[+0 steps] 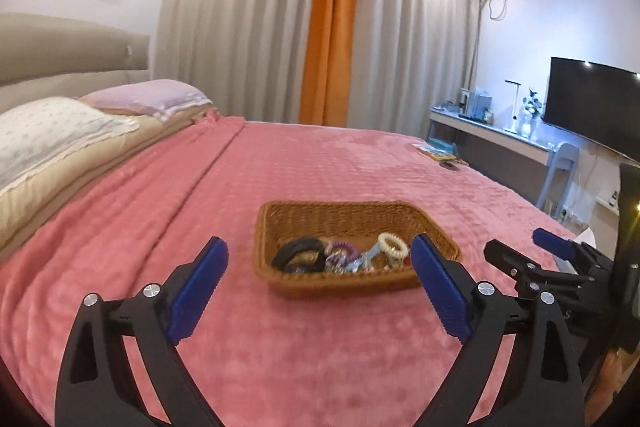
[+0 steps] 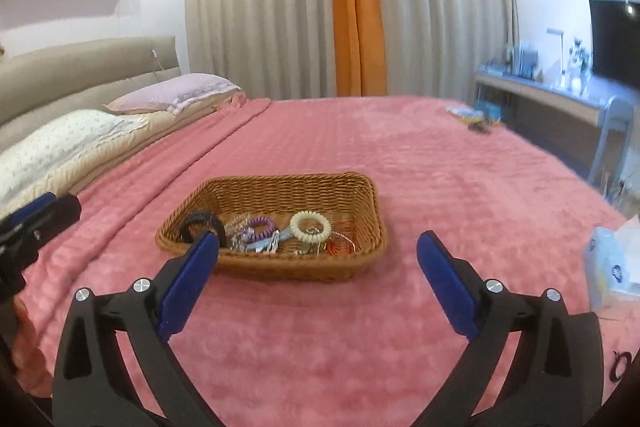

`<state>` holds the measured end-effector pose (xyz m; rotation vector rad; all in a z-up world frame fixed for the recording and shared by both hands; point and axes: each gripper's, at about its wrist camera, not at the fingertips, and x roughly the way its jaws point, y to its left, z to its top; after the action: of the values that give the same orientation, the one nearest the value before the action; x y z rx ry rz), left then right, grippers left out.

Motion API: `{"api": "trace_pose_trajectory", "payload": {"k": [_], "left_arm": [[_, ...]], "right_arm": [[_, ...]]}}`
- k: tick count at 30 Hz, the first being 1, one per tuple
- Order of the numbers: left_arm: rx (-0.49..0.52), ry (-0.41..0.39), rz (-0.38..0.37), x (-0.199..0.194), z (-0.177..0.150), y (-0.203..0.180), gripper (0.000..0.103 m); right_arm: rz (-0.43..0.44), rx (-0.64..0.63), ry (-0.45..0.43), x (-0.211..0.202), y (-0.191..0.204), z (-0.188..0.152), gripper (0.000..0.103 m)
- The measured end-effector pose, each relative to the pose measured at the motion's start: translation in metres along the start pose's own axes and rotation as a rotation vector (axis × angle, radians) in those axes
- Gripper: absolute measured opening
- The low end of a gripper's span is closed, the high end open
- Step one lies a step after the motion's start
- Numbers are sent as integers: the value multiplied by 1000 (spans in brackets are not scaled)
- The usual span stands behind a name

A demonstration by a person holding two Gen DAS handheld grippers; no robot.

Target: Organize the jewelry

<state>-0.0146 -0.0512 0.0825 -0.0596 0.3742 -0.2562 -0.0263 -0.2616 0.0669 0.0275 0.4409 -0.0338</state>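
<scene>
Both grippers, left gripper and right gripper, hang wide apart, empty, near the basket. Reach in slowly for one ring.

1. The brown woven wicker basket sits on the pink quilted bed blanket, with bare blanket on every side of it.
2. Its low walls leave the top unobstructed.
3. A pale blue packet lies well right of the basket.
</scene>
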Motion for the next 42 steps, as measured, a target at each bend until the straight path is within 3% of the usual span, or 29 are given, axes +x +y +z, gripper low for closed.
{"api": "trace_pose_trajectory", "payload": {"k": [3,9,23,42], "left_arm": [[37,-23,82,-4,-18,-5,90],[52,-14,131,6,-45,-5,90],[69,22,151,30,-68,-9,90],[78,41,148,34,-72,-10,92]], "right_arm": [[-14,-14,-10,-3,5,-13,95],[-18,-8,-2,0,5,-33,95],[-30,-20,60,24,6,-57,95],[-21,-13,91,30,3,-58,95]]}}
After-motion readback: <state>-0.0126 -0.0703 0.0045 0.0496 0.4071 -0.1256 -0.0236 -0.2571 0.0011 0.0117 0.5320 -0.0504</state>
